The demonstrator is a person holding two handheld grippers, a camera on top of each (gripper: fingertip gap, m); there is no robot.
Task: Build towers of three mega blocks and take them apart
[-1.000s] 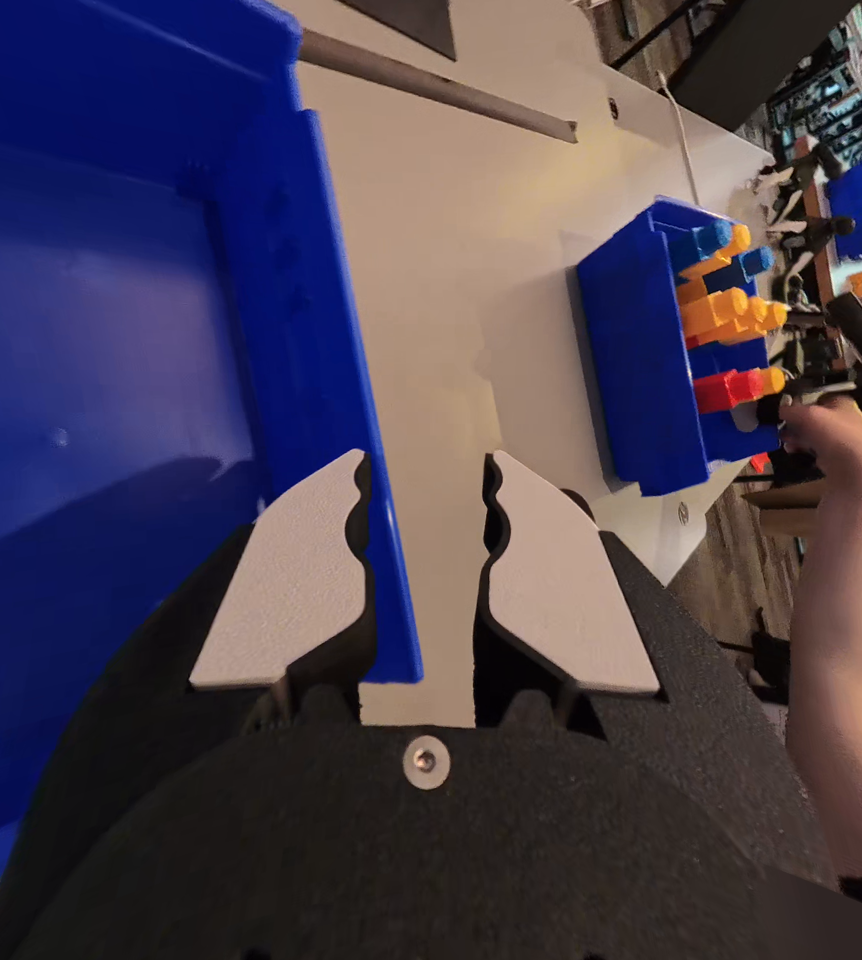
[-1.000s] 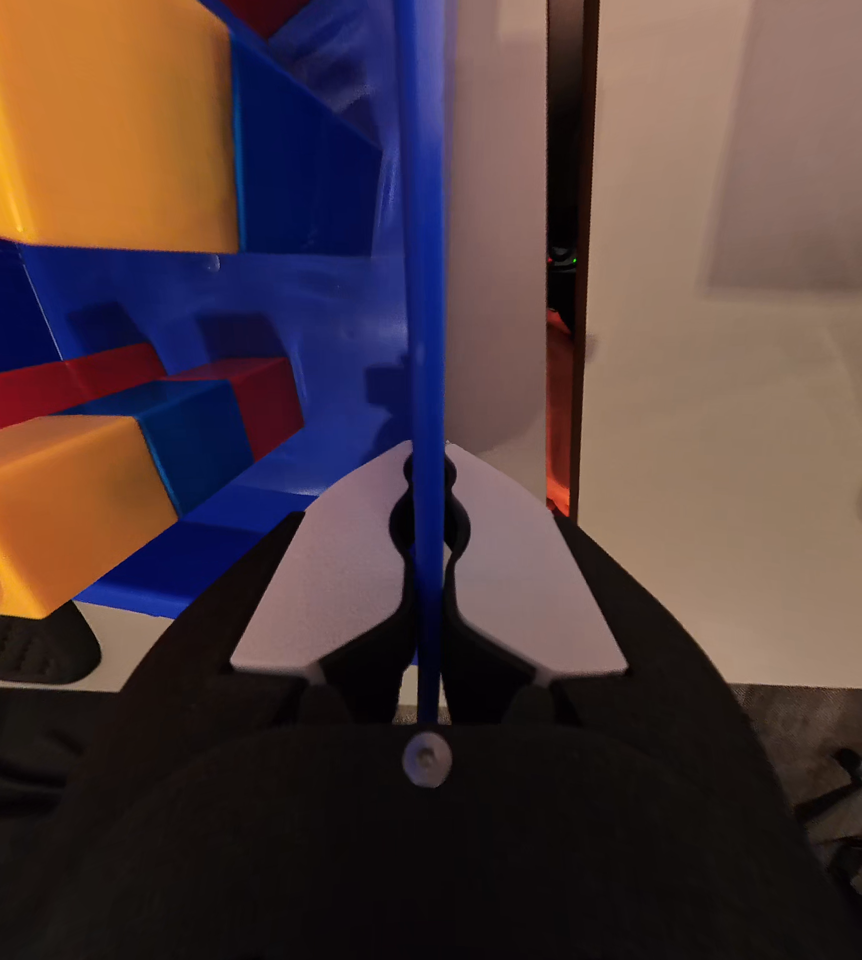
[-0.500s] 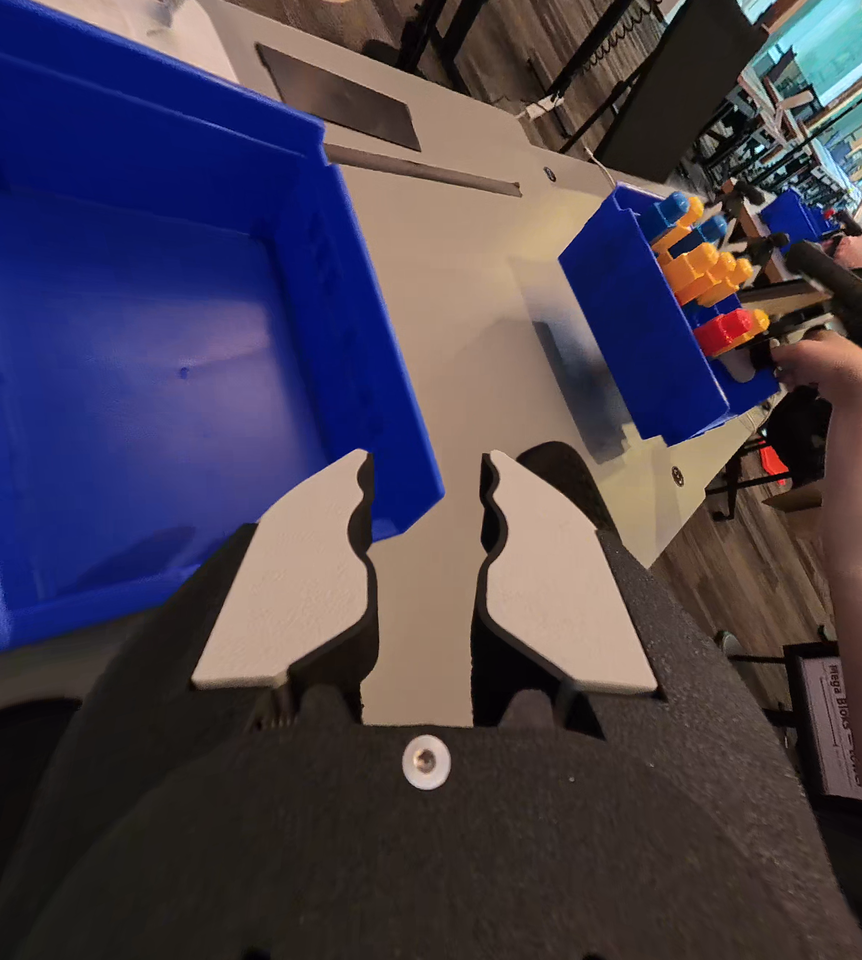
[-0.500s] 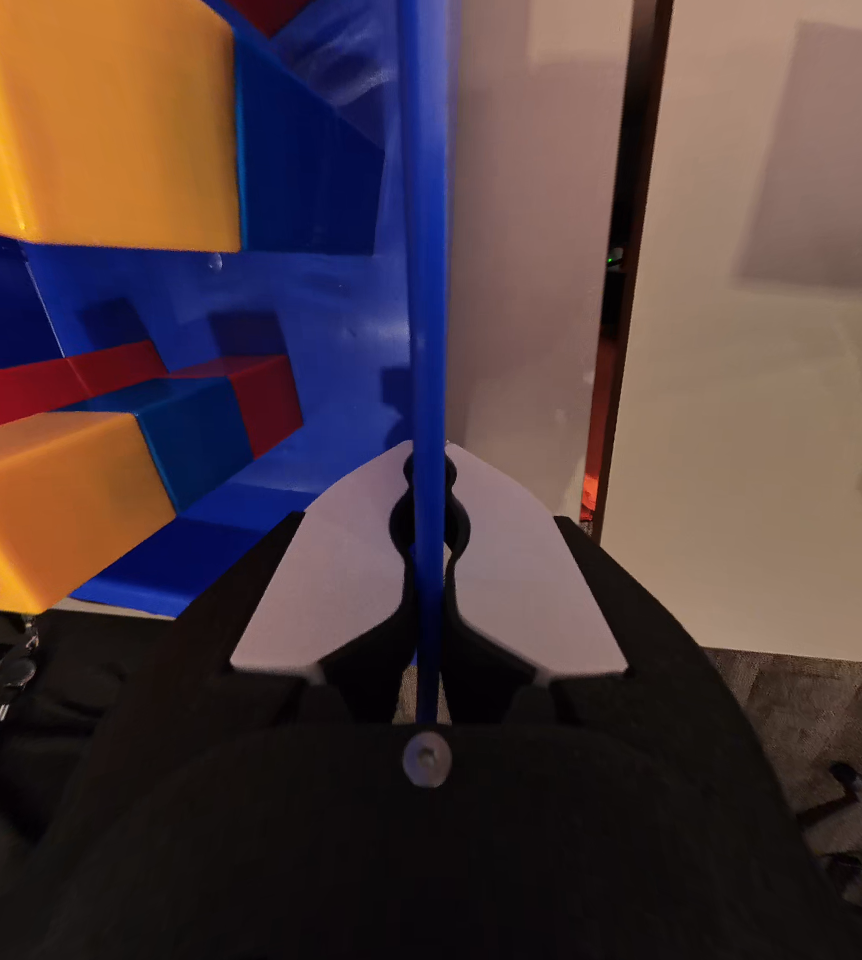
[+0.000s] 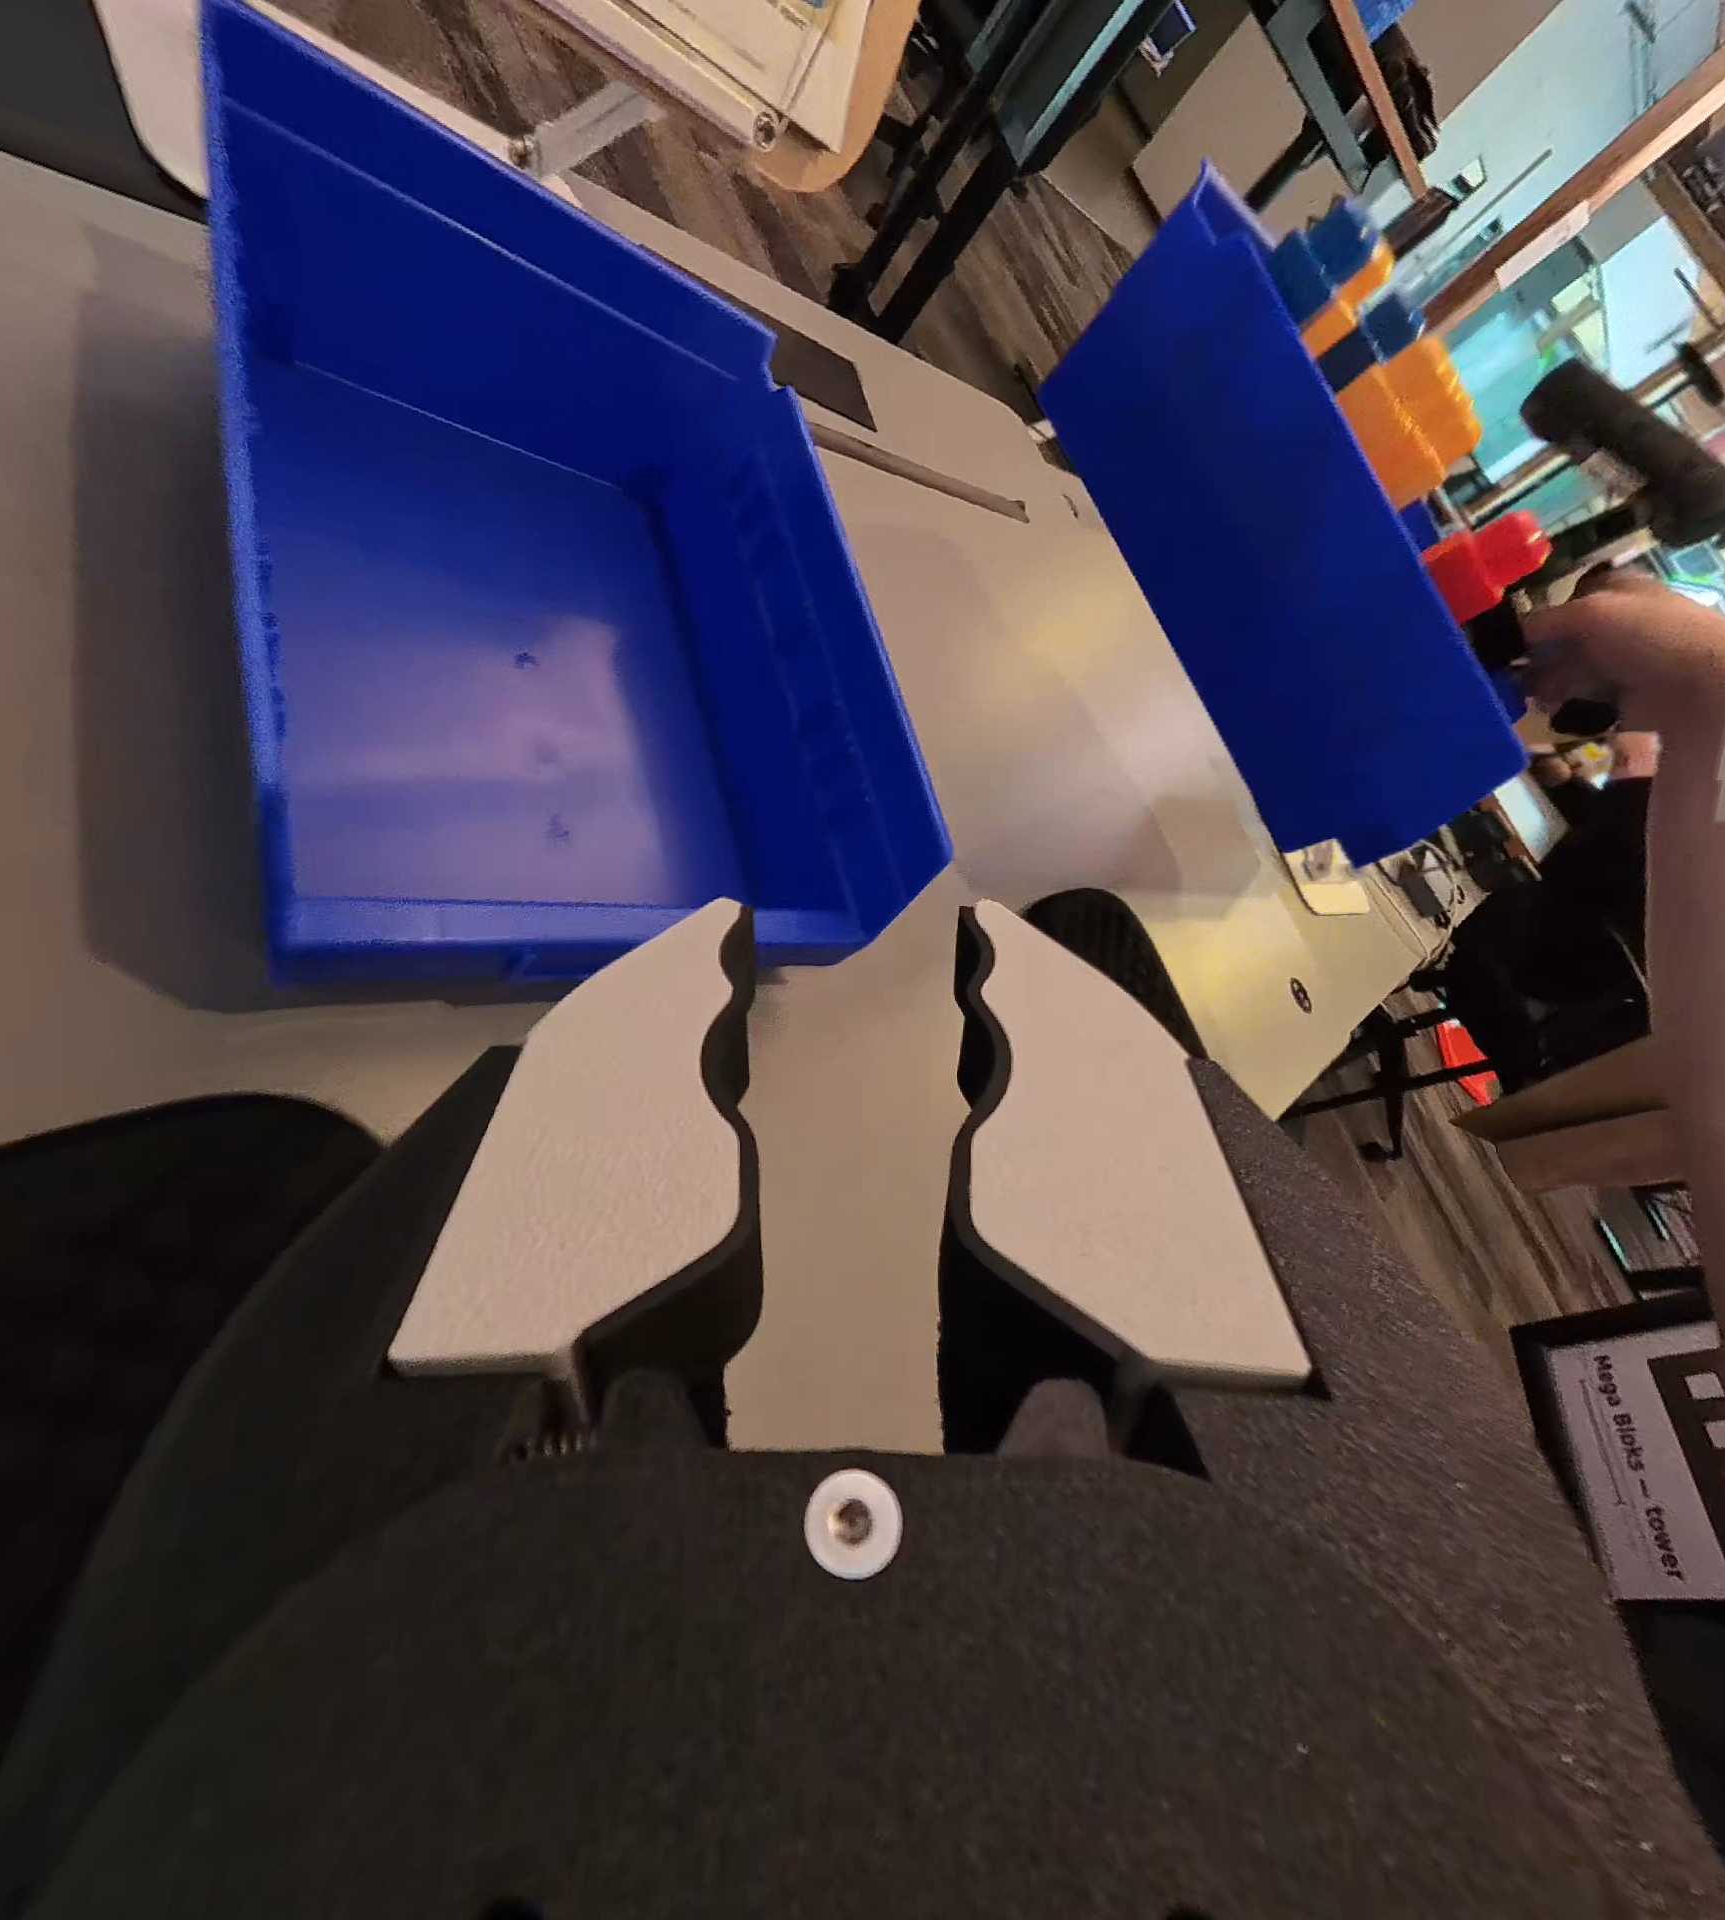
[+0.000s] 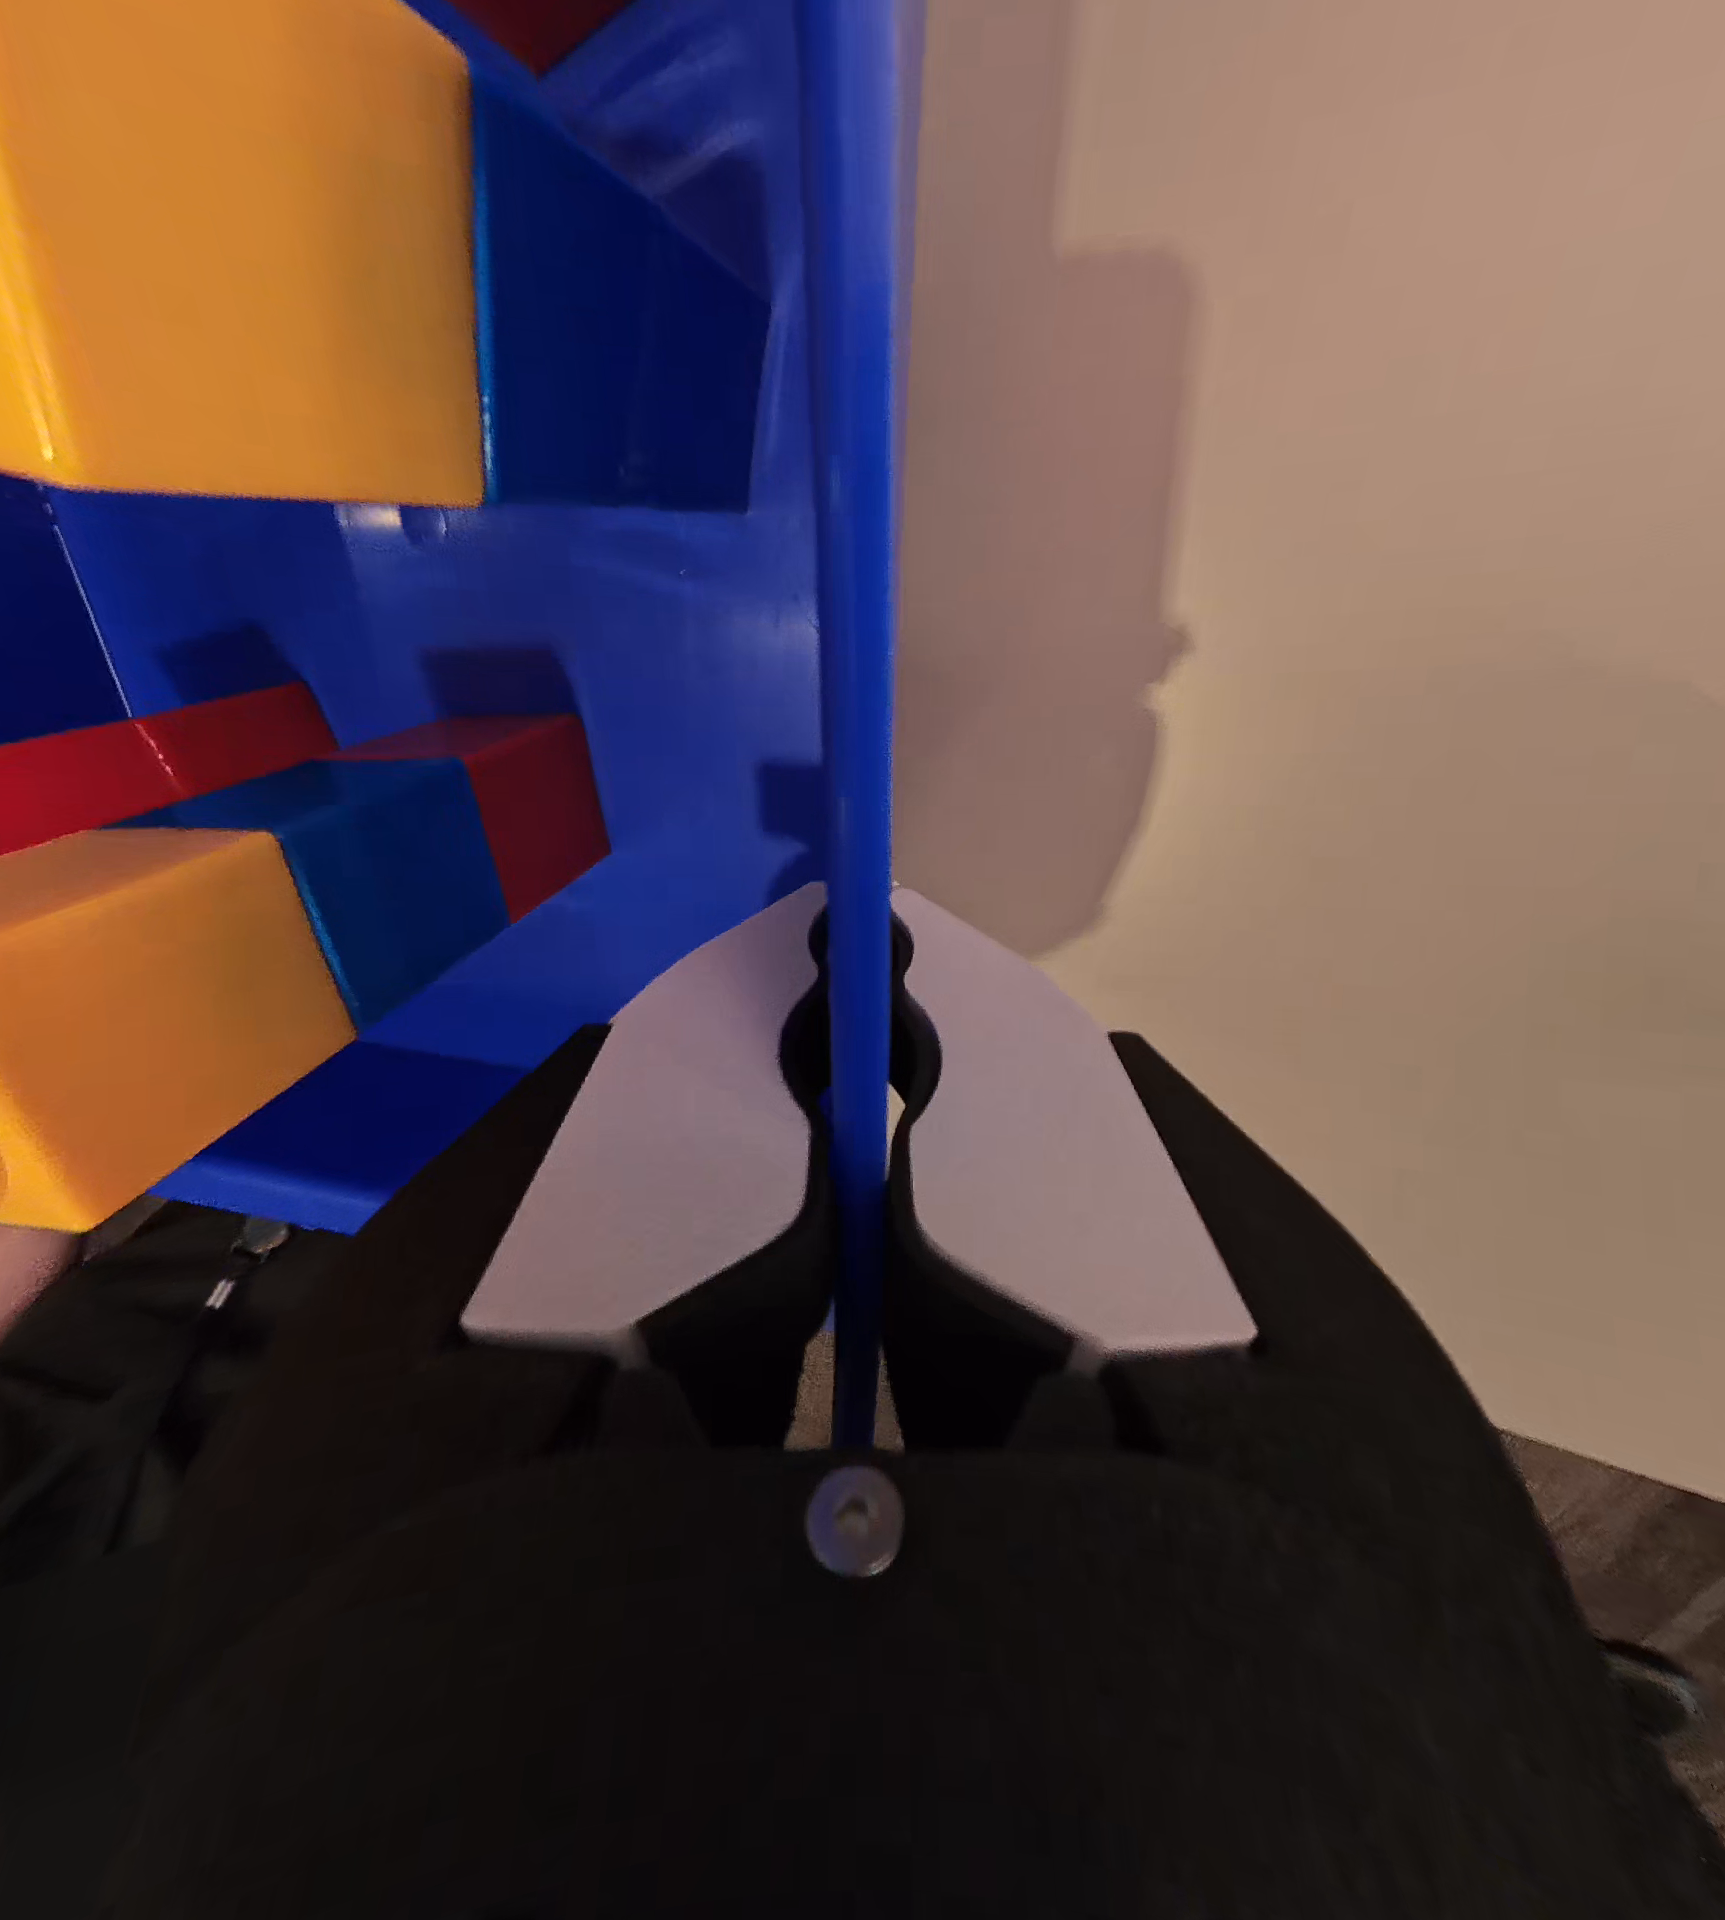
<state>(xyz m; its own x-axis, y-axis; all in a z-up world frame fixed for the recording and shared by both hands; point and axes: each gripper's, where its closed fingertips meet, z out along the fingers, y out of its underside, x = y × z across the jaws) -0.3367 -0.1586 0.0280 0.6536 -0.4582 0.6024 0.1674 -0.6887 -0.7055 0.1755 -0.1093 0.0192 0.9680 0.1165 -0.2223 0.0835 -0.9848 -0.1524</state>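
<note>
My right gripper (image 6: 853,935) is shut on the thin wall of a blue bin (image 6: 853,520) full of mega blocks and holds it lifted and tilted. Orange blocks (image 6: 183,260), a red block (image 6: 89,779) and a blue block (image 6: 390,862) lie inside it. In the left wrist view that same bin (image 5: 1253,582) hangs tipped above the table at the right, with orange blocks (image 5: 1398,416) and a red block (image 5: 1481,566) showing past its rim. My left gripper (image 5: 853,925) is open and empty, just off the near corner of an empty blue bin (image 5: 484,665).
The white table (image 5: 1024,665) runs between the two bins. A person's hand and forearm (image 5: 1710,935) are at the right. A framed sign (image 5: 1647,1455) stands at the lower right. A black chair (image 5: 1107,945) sits past the table edge.
My left gripper has pulled back and away from the empty bin, which now shows whole. My right gripper has lifted and tilted the block bin off the table.
</note>
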